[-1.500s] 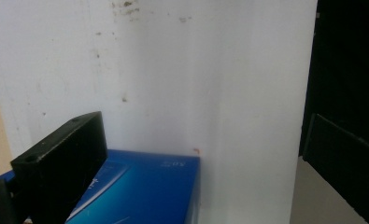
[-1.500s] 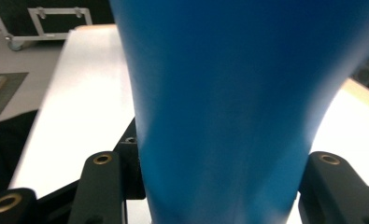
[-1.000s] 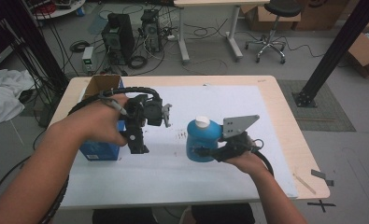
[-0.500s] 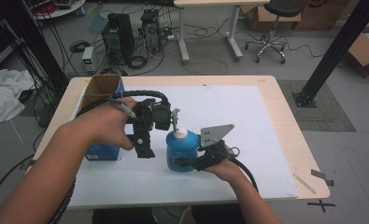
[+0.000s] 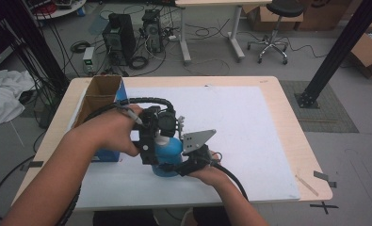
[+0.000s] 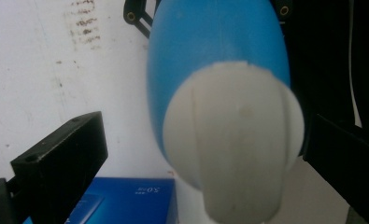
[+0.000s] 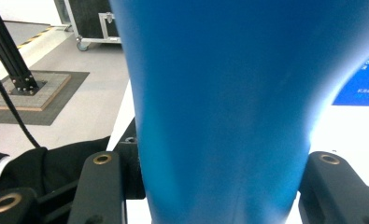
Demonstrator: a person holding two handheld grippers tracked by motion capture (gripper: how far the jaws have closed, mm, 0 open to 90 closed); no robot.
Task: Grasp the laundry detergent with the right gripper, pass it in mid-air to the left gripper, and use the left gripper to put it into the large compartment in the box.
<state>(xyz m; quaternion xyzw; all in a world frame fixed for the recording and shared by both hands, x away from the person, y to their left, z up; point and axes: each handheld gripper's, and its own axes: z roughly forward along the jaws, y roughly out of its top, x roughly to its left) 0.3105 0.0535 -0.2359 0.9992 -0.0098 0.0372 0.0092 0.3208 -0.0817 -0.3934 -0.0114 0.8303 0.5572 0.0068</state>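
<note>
Holding the blue bottle (image 5: 168,151) upright near the table's (image 5: 268,117) front edge, right gripper (image 5: 180,165) clamped on its body. Left gripper (image 5: 167,134) wide open around the white cap (image 6: 233,135), apparently not yet touching. Probably cap-opening step; next, closing squarely on cap, then twisting.

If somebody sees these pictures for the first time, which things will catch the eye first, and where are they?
The bright blue bottle near the front middle of the white-covered table stands out first, gripped around its body by the right gripper. Its white cap sits between the open jaws of the left gripper, which comes from above. Behind the left hand, an open cardboard box stands at the table's left side.
</note>
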